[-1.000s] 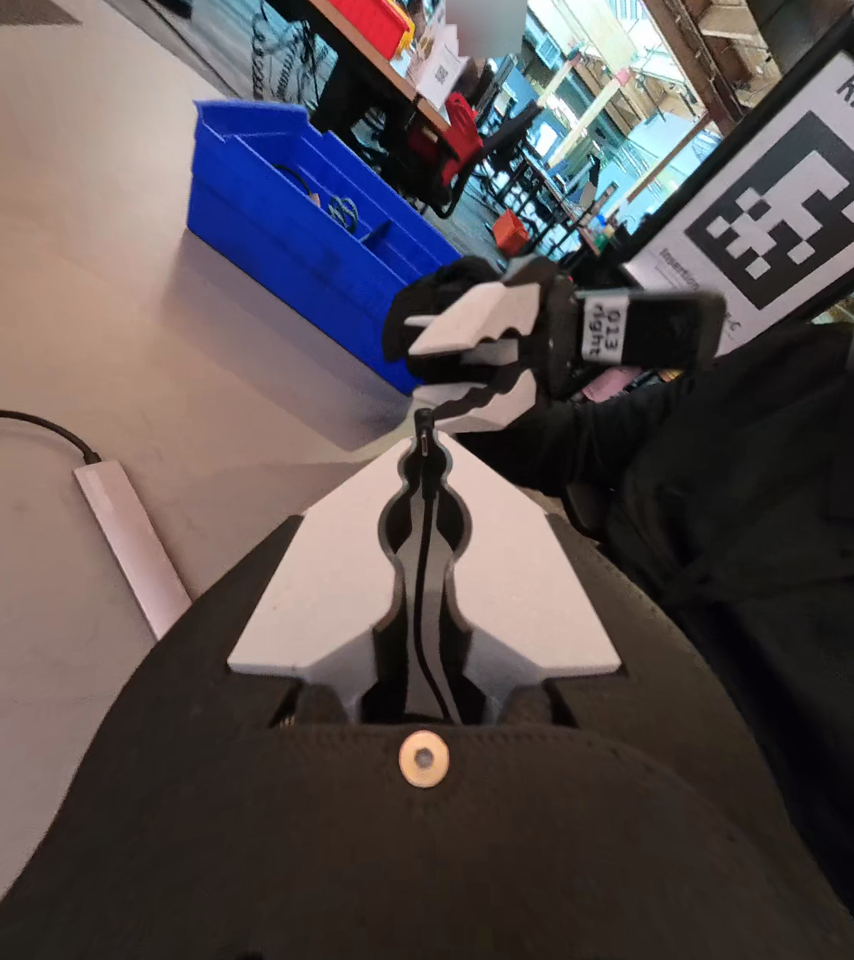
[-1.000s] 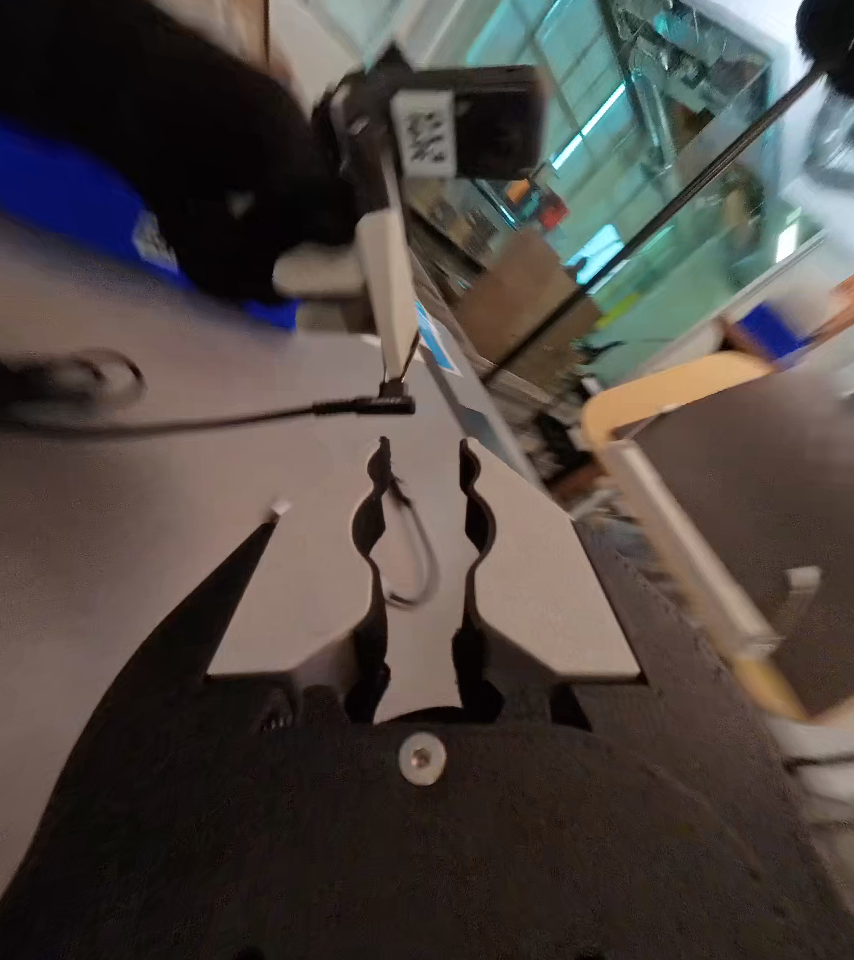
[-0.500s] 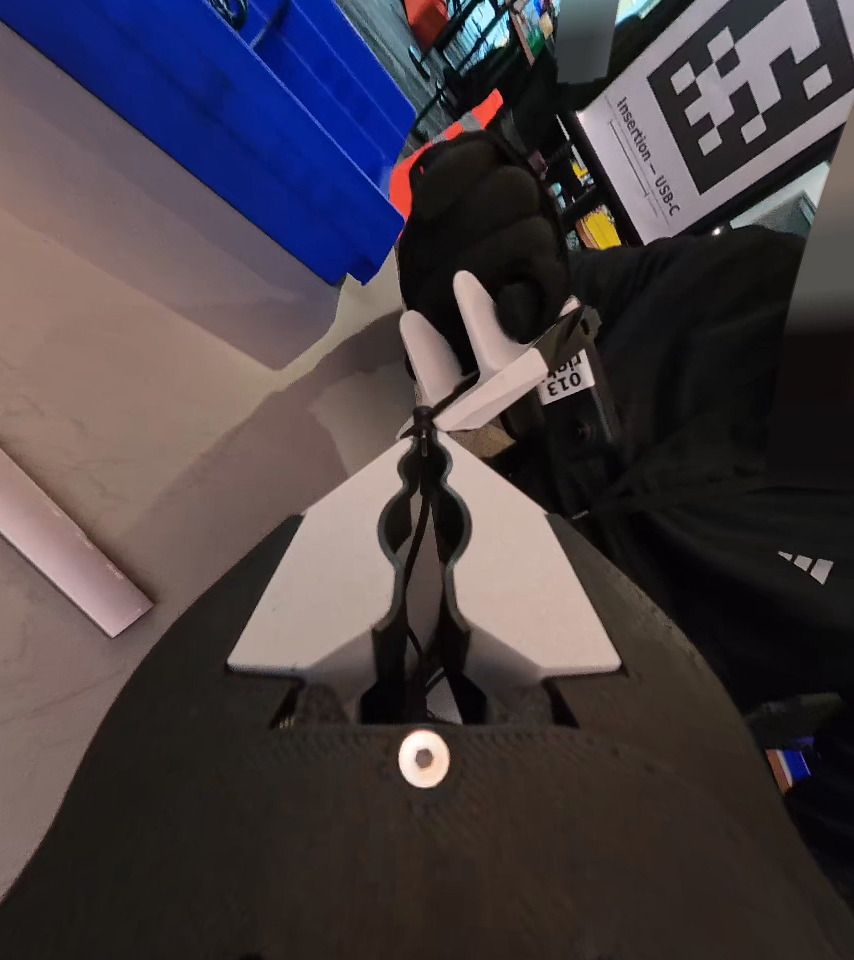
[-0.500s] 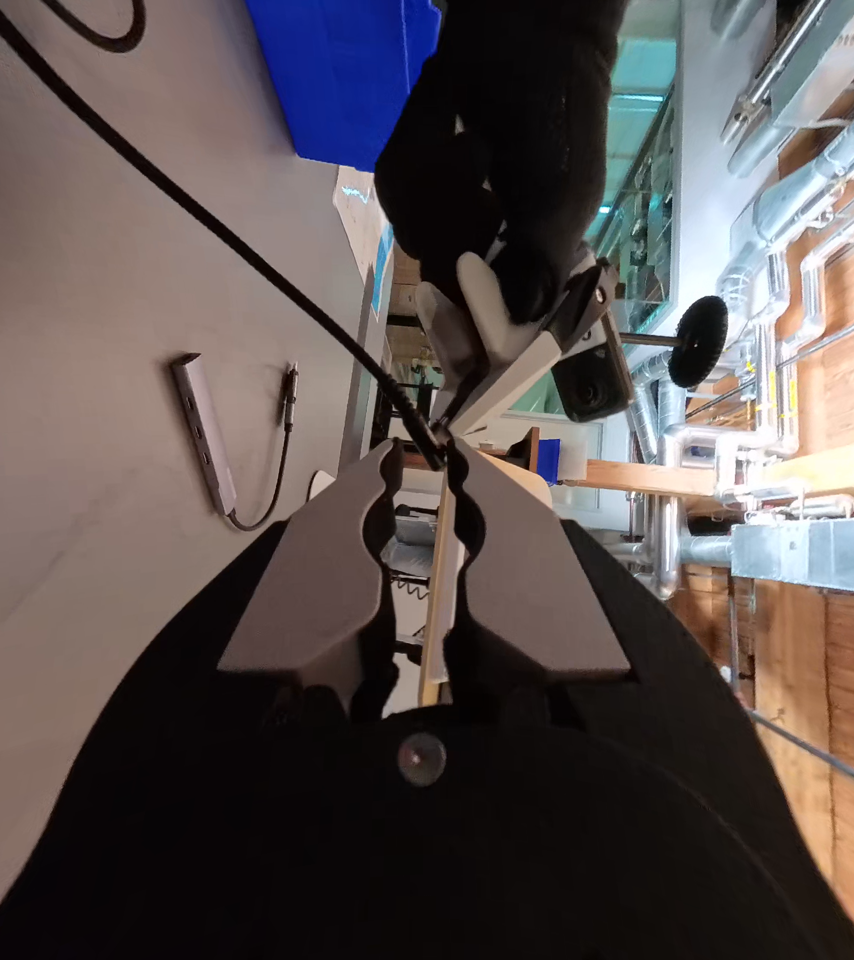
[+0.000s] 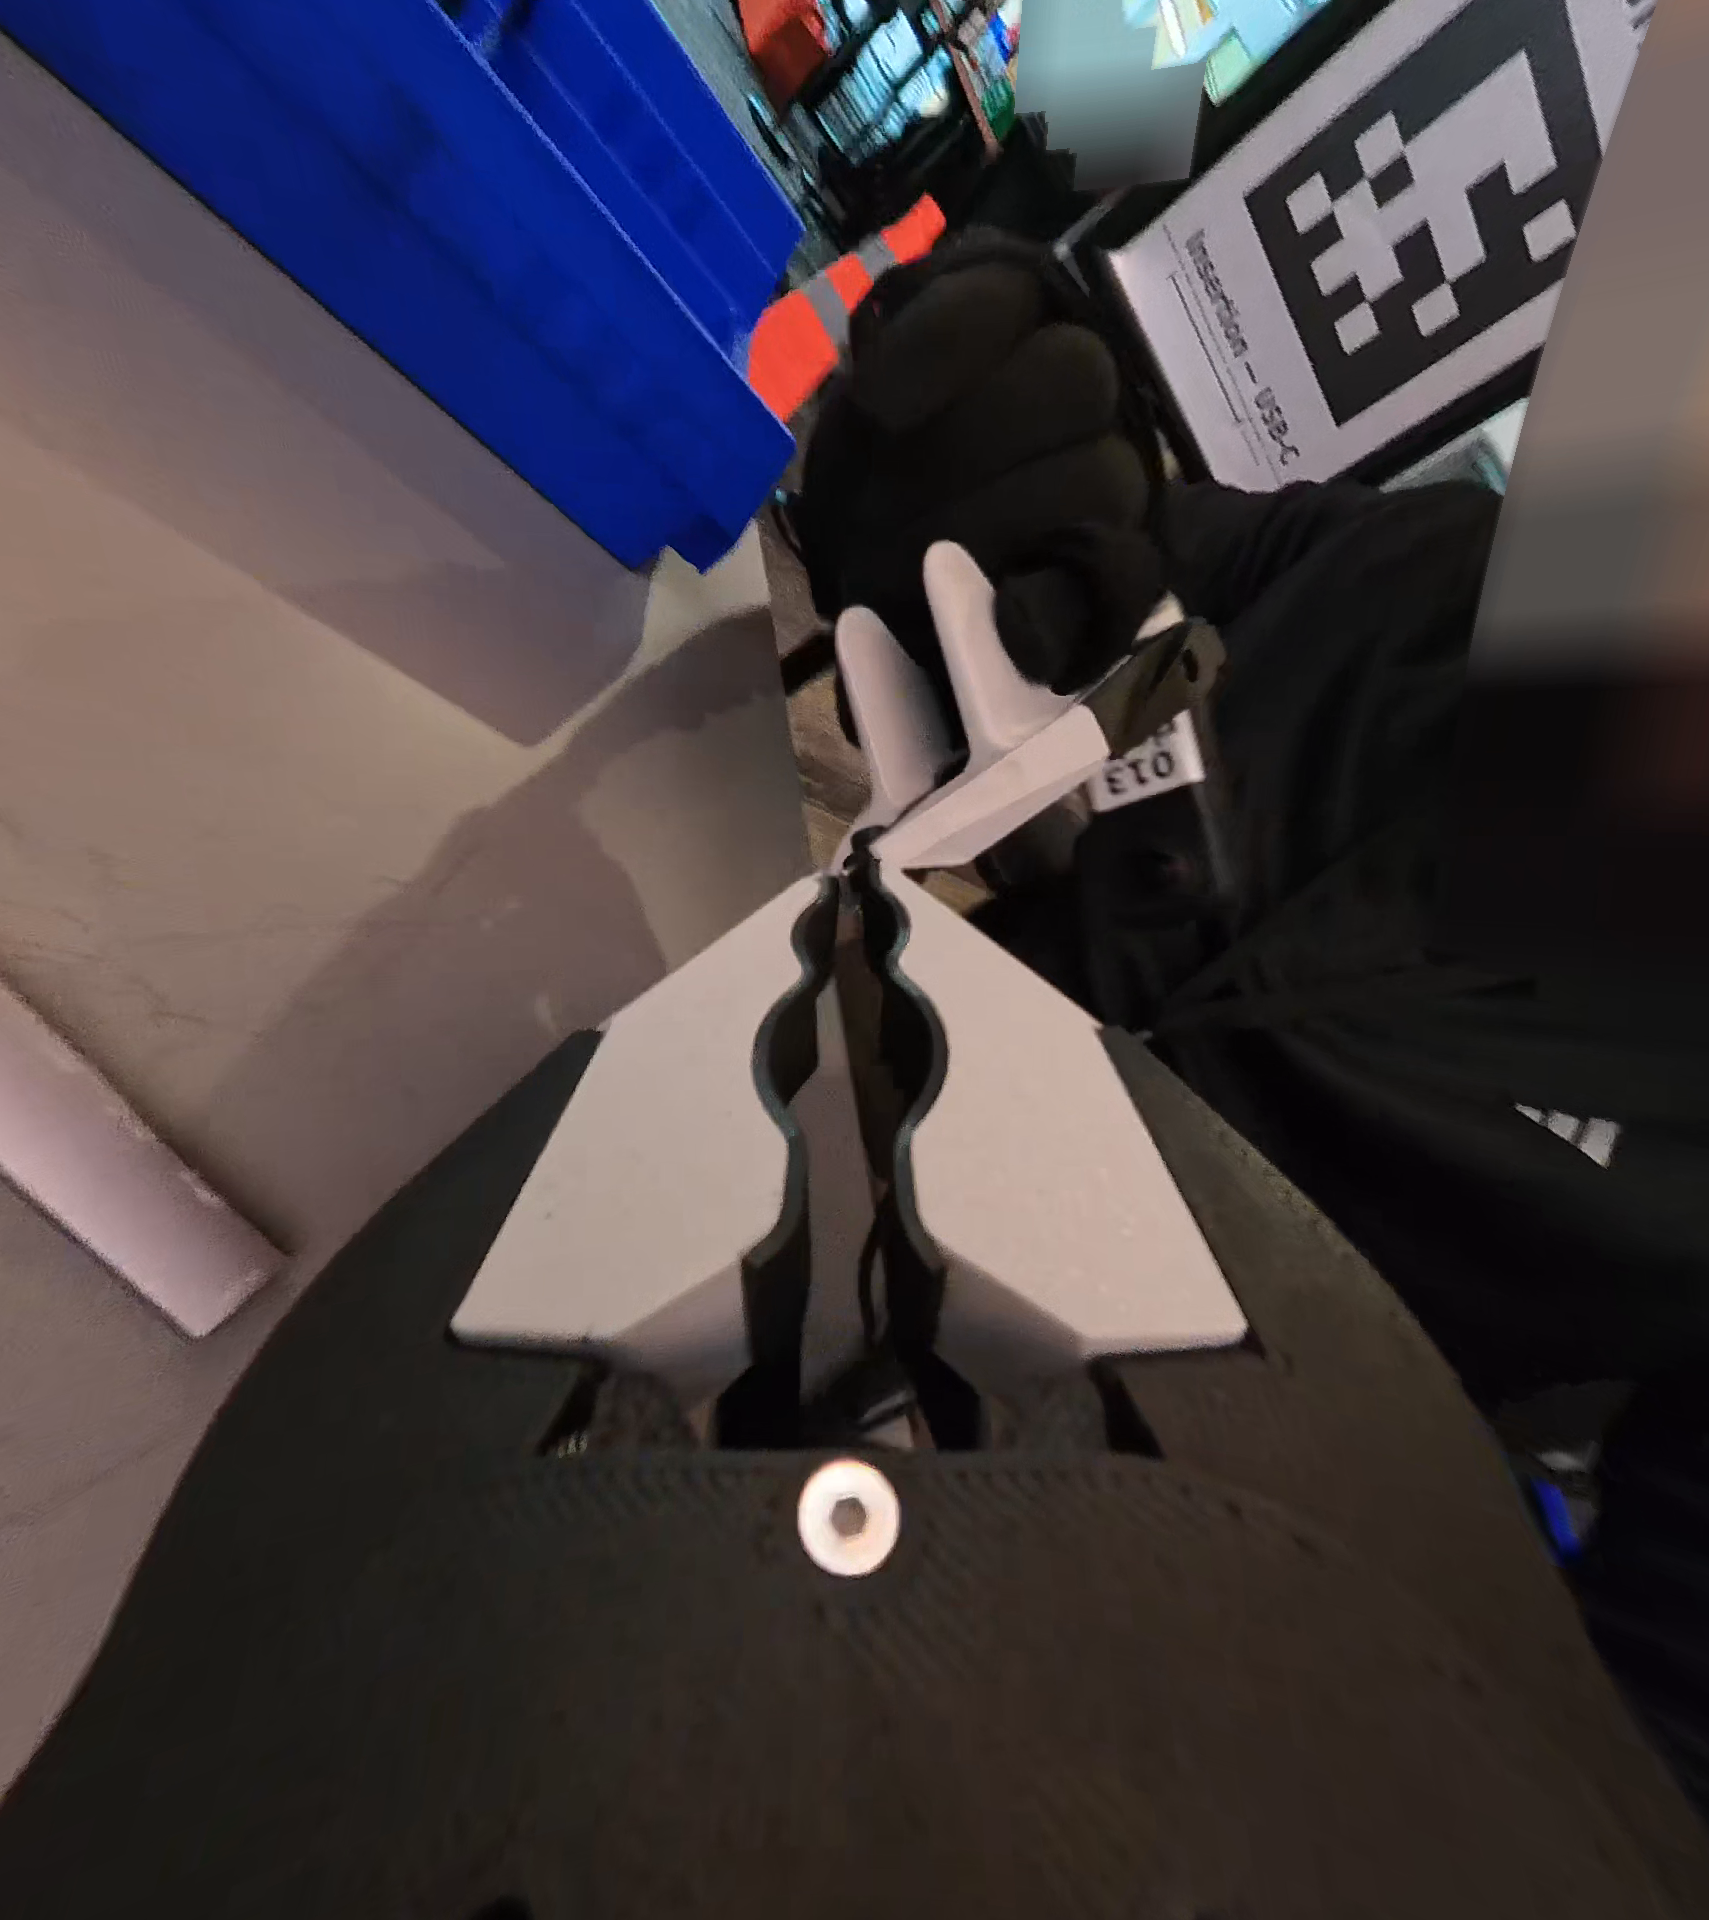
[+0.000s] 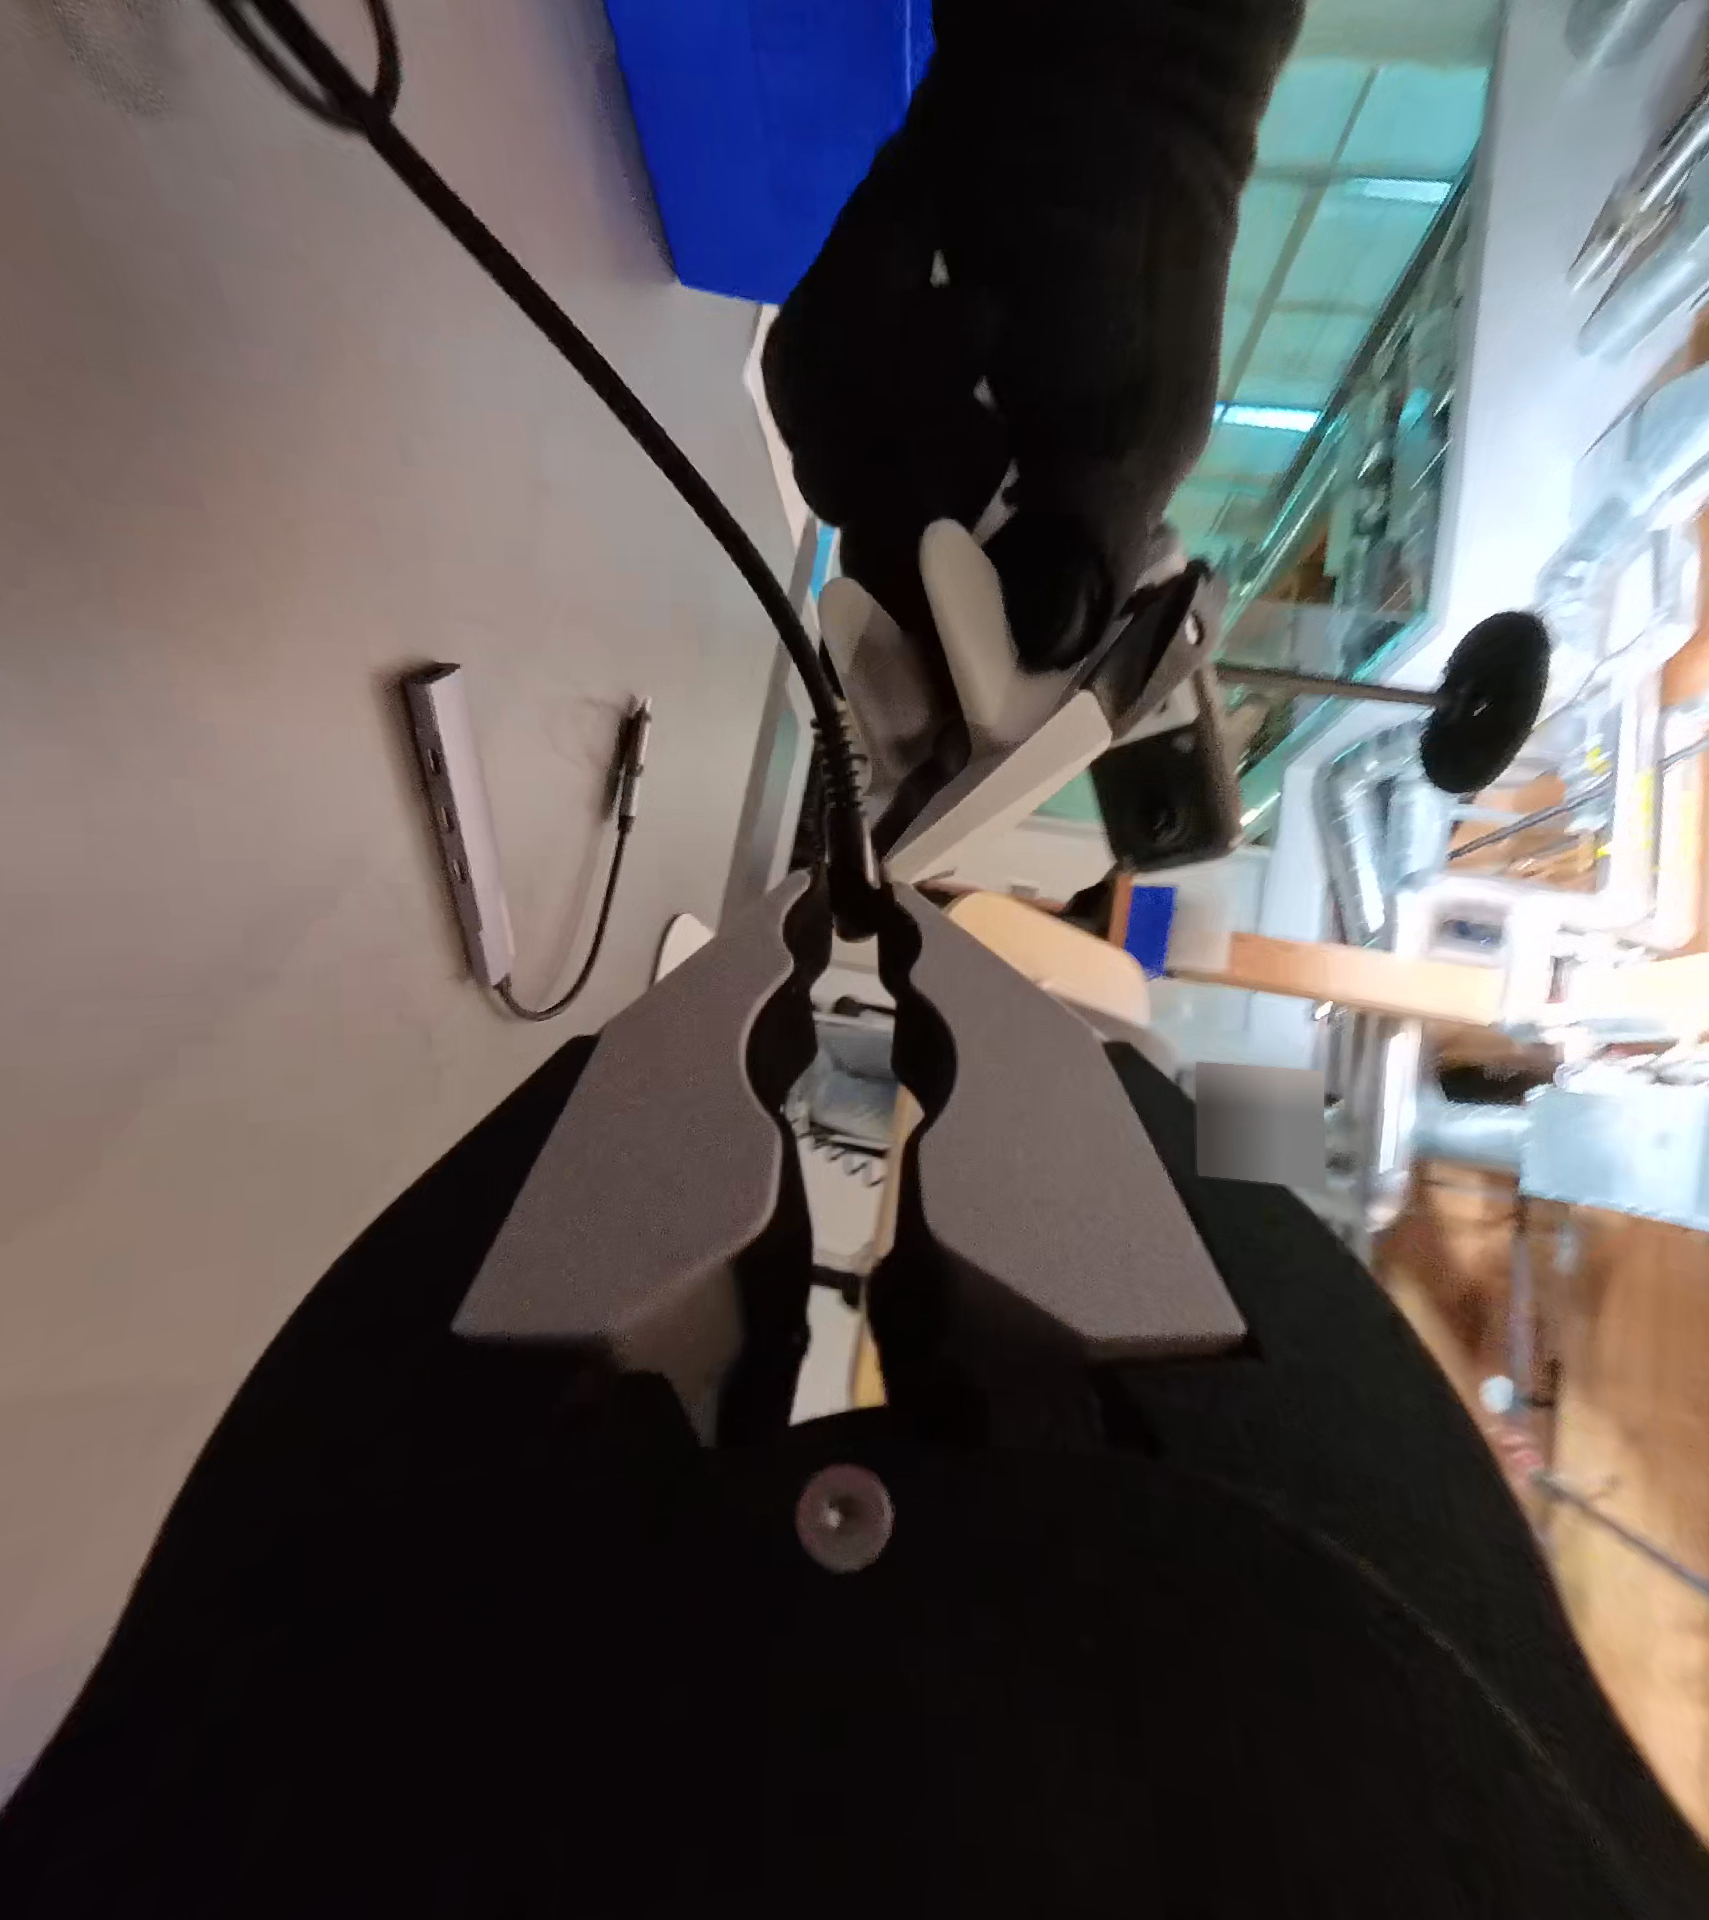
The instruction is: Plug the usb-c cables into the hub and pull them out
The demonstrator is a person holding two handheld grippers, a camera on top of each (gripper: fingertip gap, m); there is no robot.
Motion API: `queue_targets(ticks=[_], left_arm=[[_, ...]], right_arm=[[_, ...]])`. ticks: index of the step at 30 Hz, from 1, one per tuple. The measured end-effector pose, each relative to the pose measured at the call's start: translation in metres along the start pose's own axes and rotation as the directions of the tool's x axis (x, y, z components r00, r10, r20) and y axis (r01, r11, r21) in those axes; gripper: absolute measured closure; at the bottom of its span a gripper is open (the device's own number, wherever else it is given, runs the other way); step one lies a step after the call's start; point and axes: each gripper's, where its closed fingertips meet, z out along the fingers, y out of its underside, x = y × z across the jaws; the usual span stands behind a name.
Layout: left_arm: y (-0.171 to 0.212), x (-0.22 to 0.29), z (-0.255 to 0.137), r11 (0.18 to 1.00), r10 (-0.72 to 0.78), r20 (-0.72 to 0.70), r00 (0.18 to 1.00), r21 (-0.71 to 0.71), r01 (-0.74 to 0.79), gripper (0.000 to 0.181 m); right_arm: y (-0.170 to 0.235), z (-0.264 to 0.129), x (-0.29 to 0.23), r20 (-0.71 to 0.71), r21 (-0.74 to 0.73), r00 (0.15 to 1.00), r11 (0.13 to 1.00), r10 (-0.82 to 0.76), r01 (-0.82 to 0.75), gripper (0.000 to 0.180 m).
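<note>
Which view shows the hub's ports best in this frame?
Right wrist view: the hub lies whole on the table, ports along its side visible. Left wrist view shows only one blurred end of it, no ports.

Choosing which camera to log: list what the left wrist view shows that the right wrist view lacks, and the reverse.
Left wrist only: the black-and-white marker board. Right wrist only: the ports on the hub and its short tail cable. Both: the blue bin, the hub, and the left gripper and right gripper meeting tip to tip on the black cable.
</note>
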Motion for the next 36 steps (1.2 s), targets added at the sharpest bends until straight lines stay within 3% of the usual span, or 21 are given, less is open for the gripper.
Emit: queue_targets(ticks=[5,8,10,13,16,24,29,36], left_arm=[[-0.027,-0.022,-0.028,0.986,0.045,0.210,0.977,0.148,-0.078,0.174],[-0.019,-0.035,-0.038,0.987,0.062,0.364,0.929,0.115,-0.111,0.174],[-0.016,-0.040,-0.040,0.983,0.061,0.408,0.911,0.131,-0.125,0.175],[-0.003,-0.063,-0.044,0.987,0.016,0.505,0.863,0.130,-0.095,0.174],[0.013,-0.091,-0.040,0.995,-0.006,0.595,0.804,0.083,-0.055,0.169],[0.044,-0.151,-0.020,0.979,0.091,0.793,0.602,-0.182,0.091,0.133],[0.046,-0.166,-0.027,0.957,0.211,0.868,0.449,-0.277,0.087,0.146],[0.046,-0.164,-0.021,0.945,0.253,0.863,0.438,-0.317,0.080,0.160]], right_arm=[[0.029,0.008,-0.001,0.041,-0.073,0.948,0.947,0.317,-0.313,0.175],[0.045,0.009,0.005,-0.004,-0.099,0.896,0.891,0.444,-0.442,0.174],[0.050,0.009,0.009,-0.008,-0.070,0.808,0.806,0.589,-0.588,0.174],[0.060,0.009,0.011,-0.040,-0.046,0.739,0.738,0.672,-0.674,0.174],[0.058,0.009,0.007,-0.053,-0.047,0.767,0.766,0.639,-0.641,0.175],[0.050,-0.005,0.001,-0.025,-0.033,0.802,0.802,0.596,-0.597,0.175],[0.048,-0.010,-0.003,-0.034,-0.032,0.807,0.807,0.589,-0.590,0.175],[0.045,-0.008,-0.005,-0.030,-0.025,0.814,0.814,0.580,-0.581,0.175]])
